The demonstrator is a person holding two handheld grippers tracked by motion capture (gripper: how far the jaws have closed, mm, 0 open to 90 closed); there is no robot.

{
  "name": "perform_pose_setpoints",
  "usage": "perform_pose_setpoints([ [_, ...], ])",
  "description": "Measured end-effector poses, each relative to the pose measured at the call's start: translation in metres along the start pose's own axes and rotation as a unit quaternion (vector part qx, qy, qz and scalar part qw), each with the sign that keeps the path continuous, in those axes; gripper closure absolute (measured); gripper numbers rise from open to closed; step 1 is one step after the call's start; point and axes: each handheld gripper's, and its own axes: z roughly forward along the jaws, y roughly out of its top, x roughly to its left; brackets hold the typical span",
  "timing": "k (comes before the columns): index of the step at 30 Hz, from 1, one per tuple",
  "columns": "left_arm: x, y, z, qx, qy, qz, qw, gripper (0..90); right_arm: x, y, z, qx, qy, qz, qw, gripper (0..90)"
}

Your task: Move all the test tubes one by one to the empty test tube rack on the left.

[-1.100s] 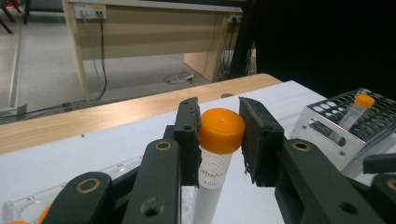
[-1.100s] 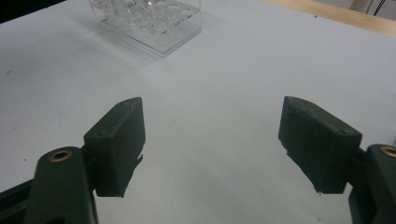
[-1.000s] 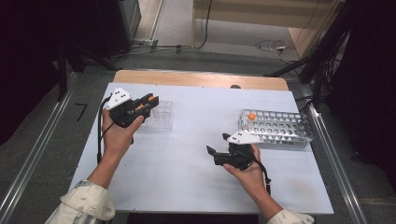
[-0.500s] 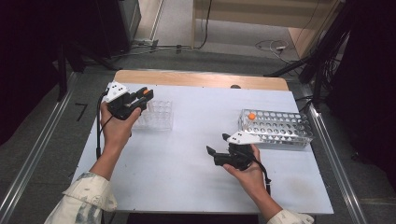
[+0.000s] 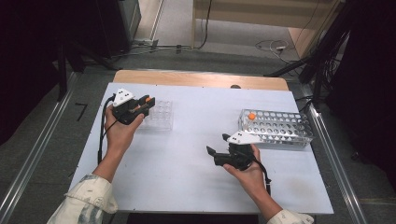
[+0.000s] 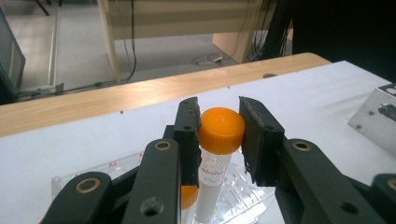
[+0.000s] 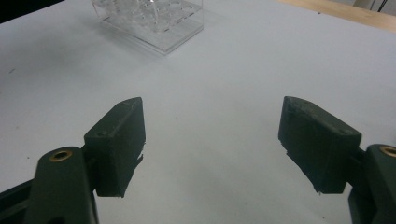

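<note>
Gripping orange-capped tube (image 6: 219,135) upright, left gripper (image 5: 140,106) over clear rack (image 5: 159,115), right gripper (image 7: 212,140) jaws wide, empty.

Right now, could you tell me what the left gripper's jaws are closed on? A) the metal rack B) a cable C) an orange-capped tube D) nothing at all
C: in the left gripper view, the left gripper has its jaws pressed on either side of the orange-capped tube, above the clear plastic rack.
</note>
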Motion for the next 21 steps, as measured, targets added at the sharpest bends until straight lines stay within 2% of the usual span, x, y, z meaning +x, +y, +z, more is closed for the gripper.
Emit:
perform_pose_setpoints([
  [4,-0.0009,-0.0011,0.0012,0.008,0.002,0.009,0.9999,70.4,0.0000,-0.0002,0.0005,0.001,0.000,-0.001,1.0000,21.5],
  [11,-0.0020,-0.0023,0.0032,0.016,0.002,0.007,0.9998,66.2,-0.0006,-0.0005,0.0003,0.001,0.000,-0.001,1.0000,21.5],
  [15,-0.0035,-0.0017,0.0024,0.013,-0.002,0.005,0.9999,63.5,-0.0006,-0.0005,0.0000,0.001,0.000,-0.001,1.0000,21.5],
  [18,-0.0053,-0.0005,0.0009,0.010,-0.007,0.000,0.9999,58.2,-0.0009,-0.0006,0.0001,0.001,0.000,-0.001,1.0000,21.5],
  [21,-0.0066,0.0009,-0.0008,0.003,-0.007,-0.005,1.0000,46.1,-0.0006,-0.0006,0.0000,0.000,0.000,-0.001,1.0000,21.5],
])
